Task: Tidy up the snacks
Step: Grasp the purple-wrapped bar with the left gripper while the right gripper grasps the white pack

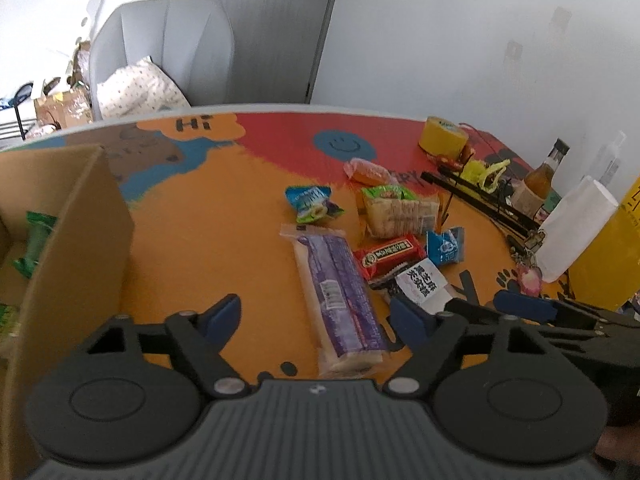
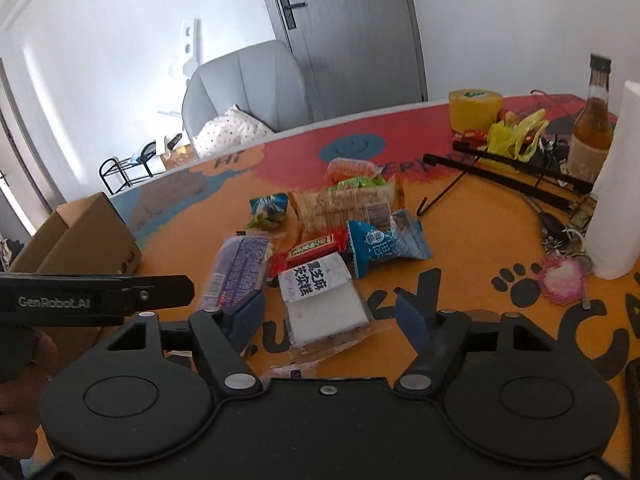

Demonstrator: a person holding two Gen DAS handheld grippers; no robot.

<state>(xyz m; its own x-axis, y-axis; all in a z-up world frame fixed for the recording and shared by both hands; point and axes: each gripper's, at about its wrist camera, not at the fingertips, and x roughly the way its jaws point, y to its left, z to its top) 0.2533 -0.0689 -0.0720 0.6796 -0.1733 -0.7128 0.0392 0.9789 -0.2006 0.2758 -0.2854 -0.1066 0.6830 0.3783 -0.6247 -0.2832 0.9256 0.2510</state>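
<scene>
A pile of snack packets lies on the colourful table [image 1: 224,208]. My left gripper [image 1: 316,316] stands open around a long purple packet [image 1: 340,284] that lies flat between its blue pads without touching them. My right gripper [image 2: 330,316] is open too, its pads either side of a white packet with black lettering [image 2: 320,300]. Behind these lie a red packet [image 2: 316,248], a blue packet [image 2: 380,244], a clear cracker pack [image 2: 344,204], a blue-green packet [image 2: 268,208] and an orange one [image 2: 348,168]. An open cardboard box [image 1: 80,220] at the left holds green packets [image 1: 36,236].
At the right stand a yellow tape roll [image 2: 474,106], a brown bottle [image 2: 592,128] and a white paper roll [image 2: 616,184], with black rods [image 2: 500,176], keys and a pink charm [image 2: 560,280] near them. A grey chair [image 1: 168,56] and a door are beyond the table's far edge.
</scene>
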